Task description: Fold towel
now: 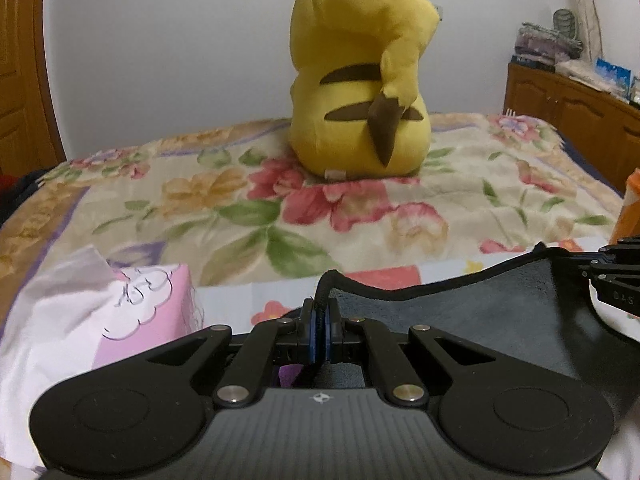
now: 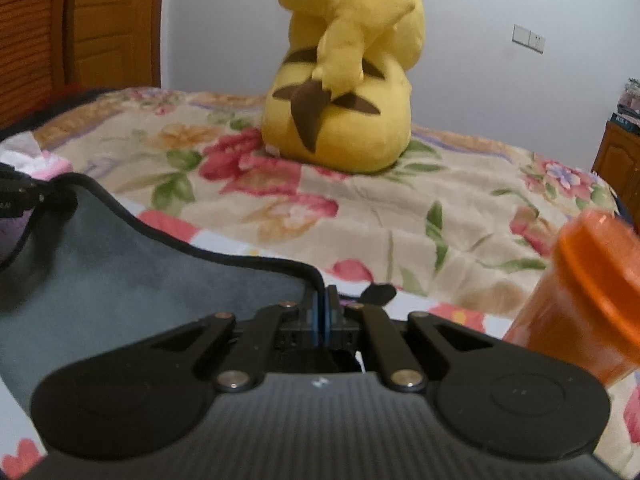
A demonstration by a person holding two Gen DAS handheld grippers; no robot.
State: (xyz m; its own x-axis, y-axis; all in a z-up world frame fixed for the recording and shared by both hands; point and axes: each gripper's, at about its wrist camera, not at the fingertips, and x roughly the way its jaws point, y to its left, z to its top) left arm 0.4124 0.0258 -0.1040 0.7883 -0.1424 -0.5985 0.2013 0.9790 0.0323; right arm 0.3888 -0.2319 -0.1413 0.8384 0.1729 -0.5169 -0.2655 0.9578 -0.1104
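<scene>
The towel (image 1: 472, 320) is dark grey with a black stitched hem and hangs stretched between both grippers above the bed. My left gripper (image 1: 321, 312) is shut on the towel's left corner, whose hem sticks up between the blue pads. In the right wrist view the towel (image 2: 132, 276) spreads to the left, and my right gripper (image 2: 323, 312) is shut on its right corner. The right gripper (image 1: 612, 276) shows at the right edge of the left wrist view. The left gripper (image 2: 24, 200) shows at the left edge of the right wrist view.
A floral blanket (image 1: 240, 204) covers the bed. A big yellow plush toy (image 1: 360, 80) sits on it straight ahead. A pink tissue box (image 1: 132, 312) lies at my left. An orange plastic cup (image 2: 588, 292) stands close on my right. A wooden cabinet (image 1: 572, 108) is far right.
</scene>
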